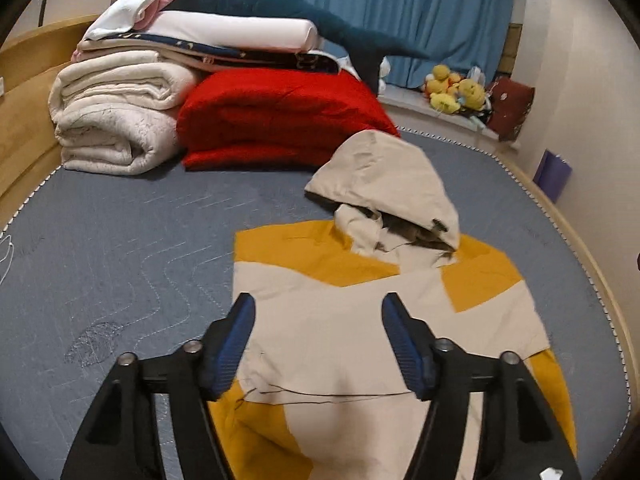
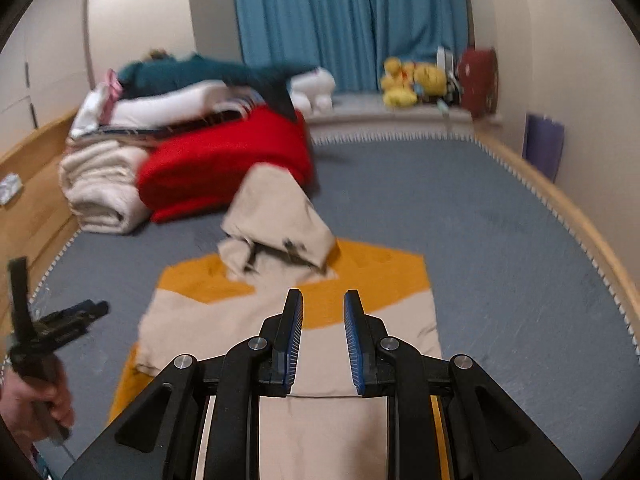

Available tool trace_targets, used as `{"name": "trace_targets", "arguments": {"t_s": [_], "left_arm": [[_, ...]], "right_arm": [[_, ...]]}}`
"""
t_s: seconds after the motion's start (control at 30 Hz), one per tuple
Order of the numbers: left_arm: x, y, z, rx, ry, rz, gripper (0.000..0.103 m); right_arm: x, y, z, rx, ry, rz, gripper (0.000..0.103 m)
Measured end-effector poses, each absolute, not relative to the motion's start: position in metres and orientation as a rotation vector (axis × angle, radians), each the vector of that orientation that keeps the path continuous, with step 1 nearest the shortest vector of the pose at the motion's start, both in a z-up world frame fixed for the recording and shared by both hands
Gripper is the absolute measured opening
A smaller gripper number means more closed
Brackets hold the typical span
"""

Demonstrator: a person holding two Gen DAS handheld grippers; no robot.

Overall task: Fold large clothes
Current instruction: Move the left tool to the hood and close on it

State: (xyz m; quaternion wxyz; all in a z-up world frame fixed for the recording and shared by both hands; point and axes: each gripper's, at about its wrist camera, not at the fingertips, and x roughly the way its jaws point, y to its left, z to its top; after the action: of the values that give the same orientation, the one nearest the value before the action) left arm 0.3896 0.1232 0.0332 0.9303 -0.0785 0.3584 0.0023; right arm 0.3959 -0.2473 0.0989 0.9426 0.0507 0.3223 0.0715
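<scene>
Jacket (image 1: 352,344), beige with yellow panels, lying flat on the grey bed (image 1: 120,240), sleeves folded in, hood (image 1: 384,184) toward the stacked bedding. Lower edge doubled over on the body. Left gripper (image 1: 318,306) above the jacket, jaws wide apart, nothing between them. Right gripper (image 2: 323,304) likewise over the jacket's middle, jaws a narrow gap apart, no cloth pinched. Left hand (image 2: 36,396) at the bed's left side in the right wrist view, clear of the fabric. Red blanket (image 1: 280,116) and white quilt (image 1: 112,128) piled beyond the hood, near the headboard. Blue curtain (image 2: 348,20) behind.
</scene>
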Motion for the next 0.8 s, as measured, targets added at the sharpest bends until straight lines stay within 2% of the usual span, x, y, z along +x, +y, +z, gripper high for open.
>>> {"name": "trace_targets", "arguments": {"t_s": [0.03,0.07,0.13,0.3,0.43,0.47,0.5,0.6,0.67,0.8], "left_arm": [[0.39,0.12,0.035,-0.163,0.736,-0.005,0.064],[0.39,0.118,0.036,-0.16,0.741,-0.007,0.064],[0.391,0.115,0.039,-0.138,0.744,-0.003,0.064],[0.411,0.11,0.051,-0.116,0.732,0.024,0.064],[0.477,0.107,0.056,-0.133,0.816,0.043,0.064],[0.497,0.104,0.057,-0.13,0.831,0.027,0.058],[0.514,0.102,0.058,-0.118,0.837,0.016,0.048],[0.571,0.095,0.055,-0.073,0.862,-0.001,0.031],[0.609,0.093,0.052,-0.065,0.873,-0.01,0.028],[0.679,0.095,0.041,-0.118,0.897,-0.032,0.028]], "right_arm": [[0.387,-0.251,0.105,0.1,0.629,0.135,0.034],[0.38,-0.255,0.105,0.102,0.609,0.127,0.052],[0.381,-0.263,0.097,0.122,0.598,0.092,0.065],[0.414,-0.288,0.069,0.256,0.711,0.098,0.067],[0.447,-0.295,0.048,0.314,0.78,0.095,0.072],[0.452,-0.294,0.046,0.321,0.785,0.116,0.072],[0.454,-0.292,0.046,0.315,0.782,0.119,0.072],[0.456,-0.286,0.047,0.246,0.775,0.101,0.072],[0.459,-0.283,0.044,0.211,0.794,0.127,0.072],[0.459,-0.287,0.041,0.124,0.8,0.075,0.072]]}}
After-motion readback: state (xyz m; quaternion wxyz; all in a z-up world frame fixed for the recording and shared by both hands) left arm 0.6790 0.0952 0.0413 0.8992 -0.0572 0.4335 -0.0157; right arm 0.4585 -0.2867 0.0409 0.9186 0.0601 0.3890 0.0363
